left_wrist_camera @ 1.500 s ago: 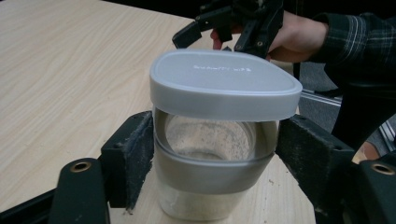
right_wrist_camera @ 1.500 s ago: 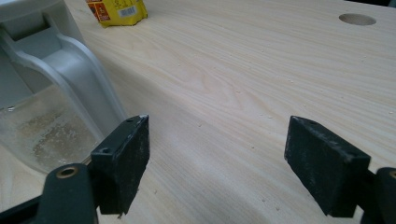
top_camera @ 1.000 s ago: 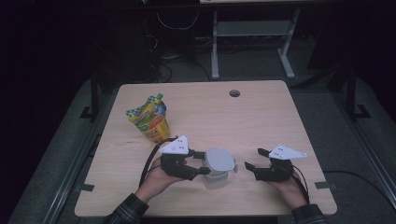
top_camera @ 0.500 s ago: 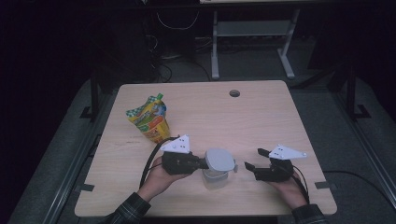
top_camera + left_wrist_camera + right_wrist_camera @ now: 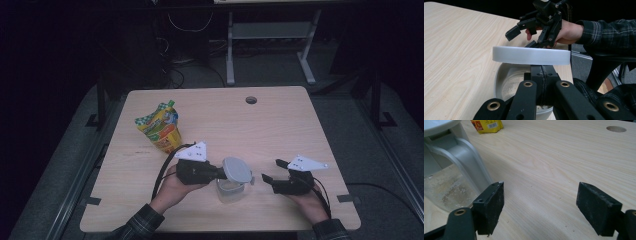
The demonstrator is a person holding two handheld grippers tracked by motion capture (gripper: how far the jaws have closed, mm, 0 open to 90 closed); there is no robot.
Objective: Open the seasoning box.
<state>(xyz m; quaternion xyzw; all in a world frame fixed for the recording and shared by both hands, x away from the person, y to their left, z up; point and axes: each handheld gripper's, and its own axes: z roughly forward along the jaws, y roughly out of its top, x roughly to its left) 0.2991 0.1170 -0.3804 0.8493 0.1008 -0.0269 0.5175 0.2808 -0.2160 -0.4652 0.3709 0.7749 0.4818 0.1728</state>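
Gripping the white lid by its edge, the left gripper sits at the lower centre of the high view, its jaws pinched tight together on the rim. A second ago those jaws stood apart around the lid; since then they have closed onto it, and the lid now hangs tilted over the container rather than seated flat on it.

In the left gripper view the lid is a smooth, shallow white disc with a thick rim, lifted clear above the round tub — the tub's mouth is uncovered on the near side. The tub is translucent plastic with a dusting of pale crumbs or powder clinging to its floor and walls; how much is in it I cannot tell.

To the lower right of the high view the right gripper is held where it was, jaws spread wide and holding nothing, just beside the tub. Its own view shows two matte black pads over bare light wood-grain table.

Farther up and to the left stands a crinkled, colourful snack pouch, well apart from the tub.
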